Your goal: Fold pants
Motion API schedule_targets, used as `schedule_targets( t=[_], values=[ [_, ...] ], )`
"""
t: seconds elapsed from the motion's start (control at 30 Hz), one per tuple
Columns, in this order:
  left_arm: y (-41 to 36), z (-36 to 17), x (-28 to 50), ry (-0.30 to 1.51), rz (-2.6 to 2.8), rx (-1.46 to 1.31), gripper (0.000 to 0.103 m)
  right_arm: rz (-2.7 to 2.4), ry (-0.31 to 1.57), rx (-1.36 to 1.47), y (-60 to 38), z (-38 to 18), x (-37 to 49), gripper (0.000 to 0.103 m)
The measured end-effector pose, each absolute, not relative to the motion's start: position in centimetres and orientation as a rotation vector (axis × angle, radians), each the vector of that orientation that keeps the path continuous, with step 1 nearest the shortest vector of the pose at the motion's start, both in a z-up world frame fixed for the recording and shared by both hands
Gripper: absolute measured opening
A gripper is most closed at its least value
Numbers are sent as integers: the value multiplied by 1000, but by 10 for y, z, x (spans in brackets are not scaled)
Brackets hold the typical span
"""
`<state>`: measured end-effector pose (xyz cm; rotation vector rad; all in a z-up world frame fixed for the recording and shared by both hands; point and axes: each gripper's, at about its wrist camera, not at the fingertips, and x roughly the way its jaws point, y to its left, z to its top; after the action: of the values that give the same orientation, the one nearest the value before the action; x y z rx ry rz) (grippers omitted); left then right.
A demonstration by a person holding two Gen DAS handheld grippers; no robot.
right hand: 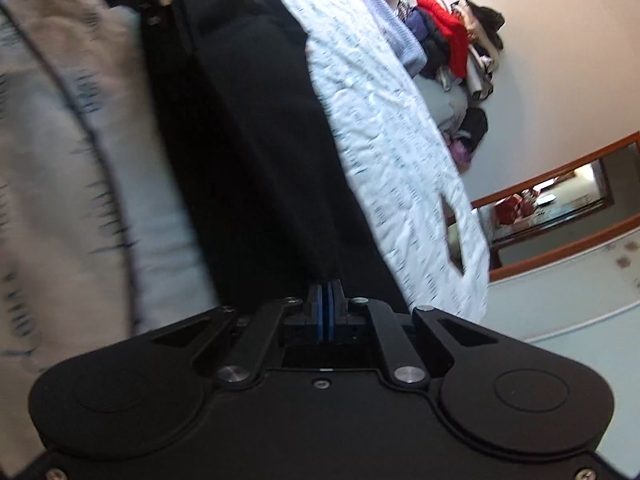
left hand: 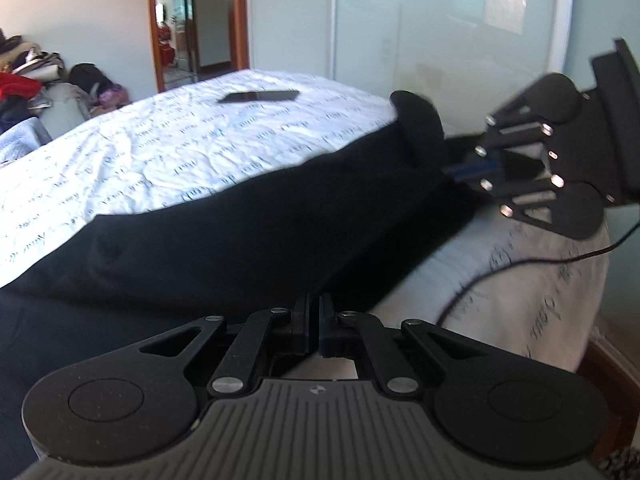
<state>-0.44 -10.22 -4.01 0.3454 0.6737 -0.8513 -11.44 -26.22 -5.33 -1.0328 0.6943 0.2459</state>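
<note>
Both claws pinch the black pants lying on the bed: left claw apparently gripping an edge, right claw clamped on cloth.

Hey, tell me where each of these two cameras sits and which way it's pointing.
Left wrist: on the left hand-held gripper, looking across the bed over the black pants; the right hand-held gripper shows too.
Right wrist: on the right hand-held gripper, rolled sideways, looking along the pants toward the clothes pile.
Shared: pants, bed, clothes pile, doorway.
</note>
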Motion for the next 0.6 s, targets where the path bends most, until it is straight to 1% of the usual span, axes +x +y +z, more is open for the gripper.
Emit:
schedule_targets(
  t=[0.2, 0.23, 0.27, 0.3, 0.43, 0.47, 0.53, 0.57, 0.6],
  values=[
    [-108, -56, -11, 697, -858, 442, 5, 235, 738, -964, -260, -75, -125, 3],
    [-109, -56, -12, 700, -859, 456, 7, 224, 731, -950, -260, -76, -124, 3],
    [-109, -55, -13, 703, -862, 467, 12, 220, 718, -934, -262, -75, -127, 5],
    [-108, -53, -14, 705, -862, 469, 20, 224, 720, -900, -266, -71, -130, 8],
    [-99, -36, -14, 720, -916, 389, 21, 141, 683, -600, -305, -39, -138, 8],
    [-100, -32, -11, 717, -930, 355, 22, 78, 661, -501, -323, -32, -137, 10],
    [-108, -27, -5, 708, -932, 317, 29, -51, 597, -275, -365, -24, -132, 27],
    [-115, -26, -1, 703, -919, 313, 30, -116, 573, -125, -391, -24, -128, 43],
    [-122, -28, 3, 701, -902, 314, 31, -173, 562, 36, -417, -27, -123, 52]
  ],
)
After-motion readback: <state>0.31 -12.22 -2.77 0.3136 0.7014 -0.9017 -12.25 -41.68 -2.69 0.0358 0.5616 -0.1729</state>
